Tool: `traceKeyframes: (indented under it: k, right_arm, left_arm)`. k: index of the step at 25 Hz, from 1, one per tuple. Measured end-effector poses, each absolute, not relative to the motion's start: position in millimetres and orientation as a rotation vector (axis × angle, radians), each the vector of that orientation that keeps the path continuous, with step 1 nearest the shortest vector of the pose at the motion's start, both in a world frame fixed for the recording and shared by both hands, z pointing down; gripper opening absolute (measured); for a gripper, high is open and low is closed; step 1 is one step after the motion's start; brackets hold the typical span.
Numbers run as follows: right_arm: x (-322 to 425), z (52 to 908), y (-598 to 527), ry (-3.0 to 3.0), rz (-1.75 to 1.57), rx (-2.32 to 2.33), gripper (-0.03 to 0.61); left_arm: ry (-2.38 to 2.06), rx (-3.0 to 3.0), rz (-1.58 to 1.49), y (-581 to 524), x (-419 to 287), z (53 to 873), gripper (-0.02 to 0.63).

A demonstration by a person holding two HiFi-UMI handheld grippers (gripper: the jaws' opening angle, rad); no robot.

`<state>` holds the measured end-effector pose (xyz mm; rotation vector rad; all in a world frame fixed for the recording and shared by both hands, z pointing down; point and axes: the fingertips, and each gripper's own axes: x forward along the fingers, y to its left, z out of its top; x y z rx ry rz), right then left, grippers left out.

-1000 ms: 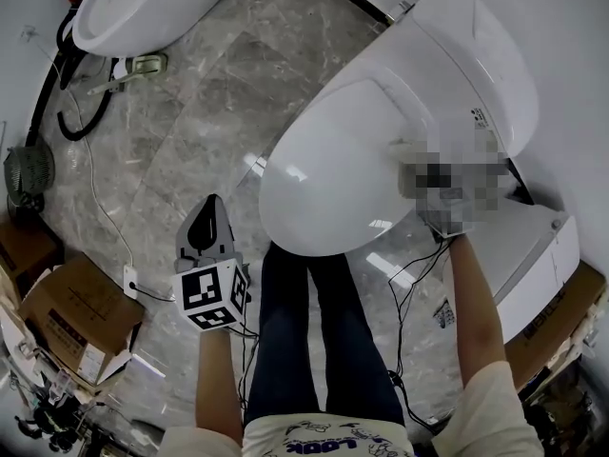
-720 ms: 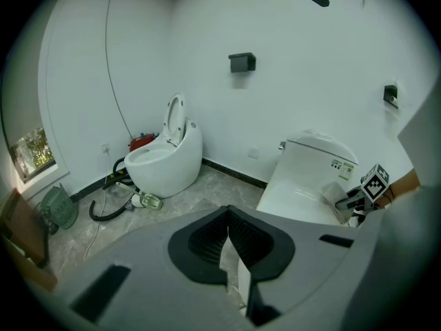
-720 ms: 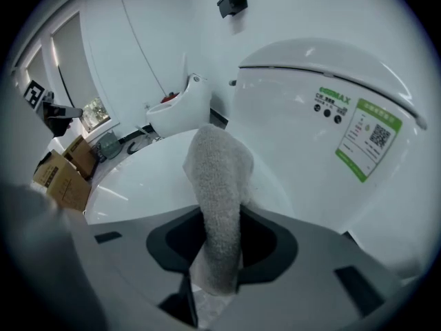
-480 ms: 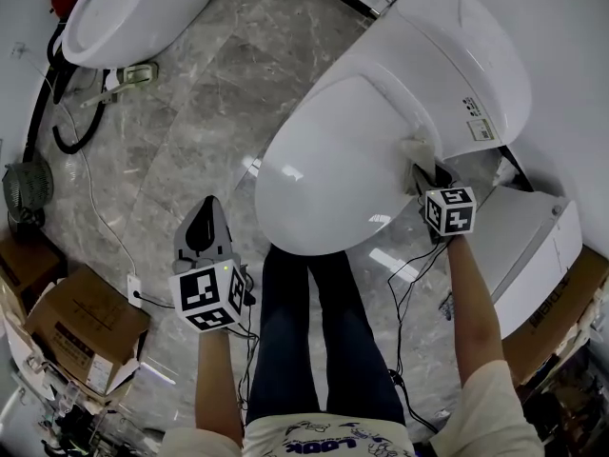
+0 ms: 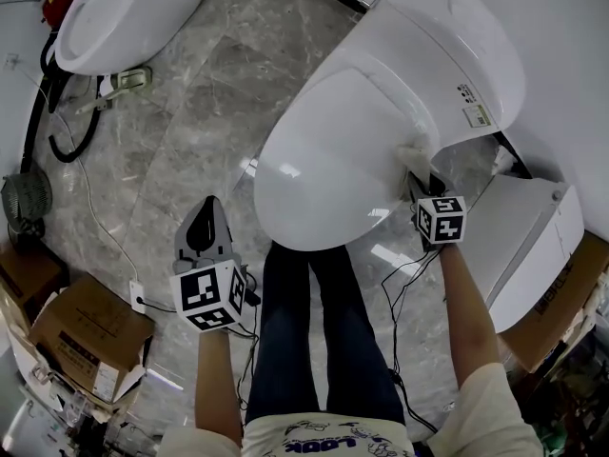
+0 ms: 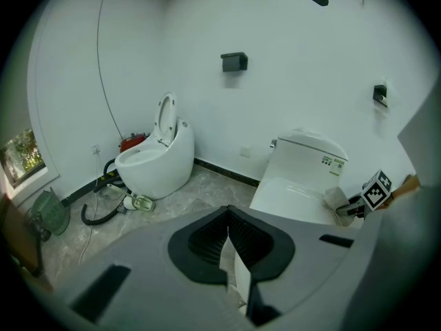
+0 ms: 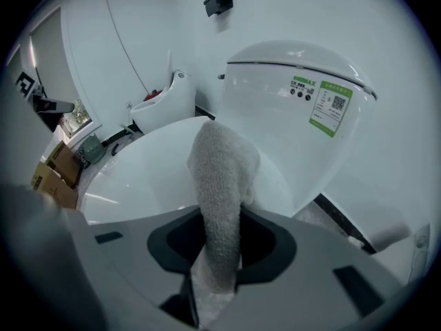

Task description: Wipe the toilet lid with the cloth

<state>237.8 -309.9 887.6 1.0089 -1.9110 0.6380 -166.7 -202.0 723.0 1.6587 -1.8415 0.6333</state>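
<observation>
The white toilet lid (image 5: 328, 165) is closed and glossy, below the tank (image 5: 457, 55). My right gripper (image 5: 422, 177) is shut on a pale terry cloth (image 5: 413, 154) and presses it against the lid's right rear edge, close to the tank. In the right gripper view the cloth (image 7: 219, 178) runs up from between the jaws onto the lid (image 7: 151, 178). My left gripper (image 5: 202, 238) hangs over the floor to the left of the toilet, jaws together with nothing between them. In the left gripper view the toilet (image 6: 303, 185) and the cloth (image 6: 336, 200) show at the right.
A second white toilet (image 5: 119, 12) stands at the far left with a black hose (image 5: 67, 127) beside it. Cardboard boxes (image 5: 81, 336) sit at the lower left. A white box-like unit (image 5: 519, 246) stands right of the toilet. The person's legs (image 5: 314, 341) are just before the bowl. Cables (image 5: 404, 293) trail on the marble floor.
The right gripper with the cloth has slid slightly left and toward me along the lid's right rear edge. The left gripper has stayed in place.
</observation>
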Motion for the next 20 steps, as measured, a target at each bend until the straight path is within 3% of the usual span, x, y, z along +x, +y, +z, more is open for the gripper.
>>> traceKeyframes:
  k: [20]
  right_arm:
    - [184.6, 893.7, -198.7, -1.909, 0.764, 1.03, 0.103]
  left_arm:
    - [-1.823, 1.687, 0.625, -171.6, -180.8, 720.4, 0.009]
